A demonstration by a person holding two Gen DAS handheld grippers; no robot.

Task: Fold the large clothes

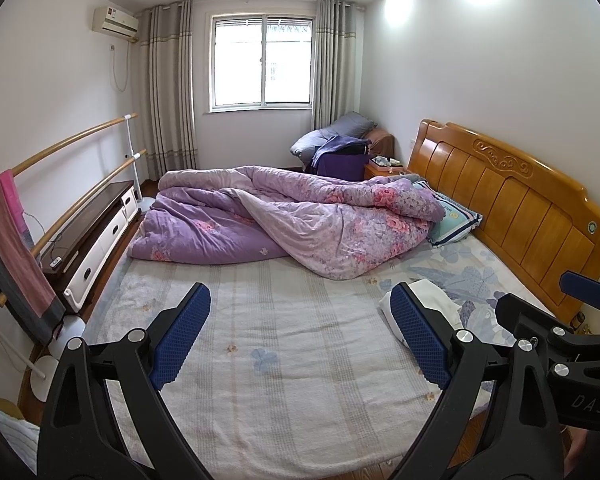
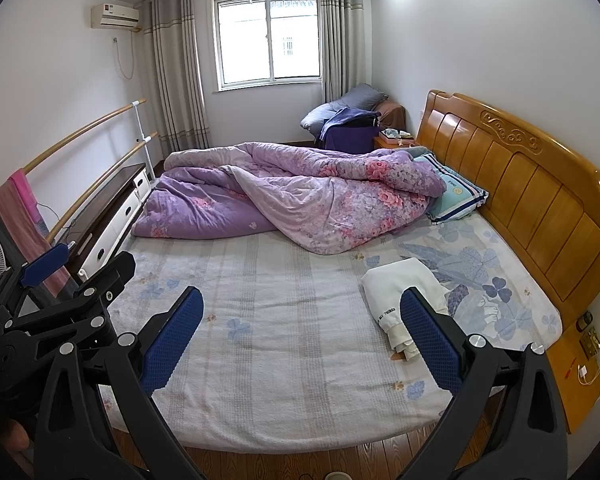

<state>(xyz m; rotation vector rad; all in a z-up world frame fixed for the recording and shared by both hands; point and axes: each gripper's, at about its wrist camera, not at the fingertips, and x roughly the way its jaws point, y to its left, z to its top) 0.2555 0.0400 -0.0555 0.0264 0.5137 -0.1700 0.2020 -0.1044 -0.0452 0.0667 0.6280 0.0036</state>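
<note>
A folded white garment (image 2: 402,294) lies on the bed (image 2: 284,344) near the headboard side, partly hidden behind the right finger; it also shows in the left wrist view (image 1: 436,304). My left gripper (image 1: 300,320) is open and empty, held above the bed's near edge. My right gripper (image 2: 300,324) is open and empty, also above the near edge, with the garment just past its right fingertip. Each gripper shows at the edge of the other's view: the right one (image 1: 560,320) and the left one (image 2: 60,288).
A crumpled purple floral quilt (image 2: 292,196) covers the far half of the bed. A pillow (image 2: 456,192) lies by the wooden headboard (image 2: 532,188). A low cabinet (image 2: 112,216) and a rail with a towel (image 2: 20,212) stand left. A nightstand (image 2: 580,376) stands right.
</note>
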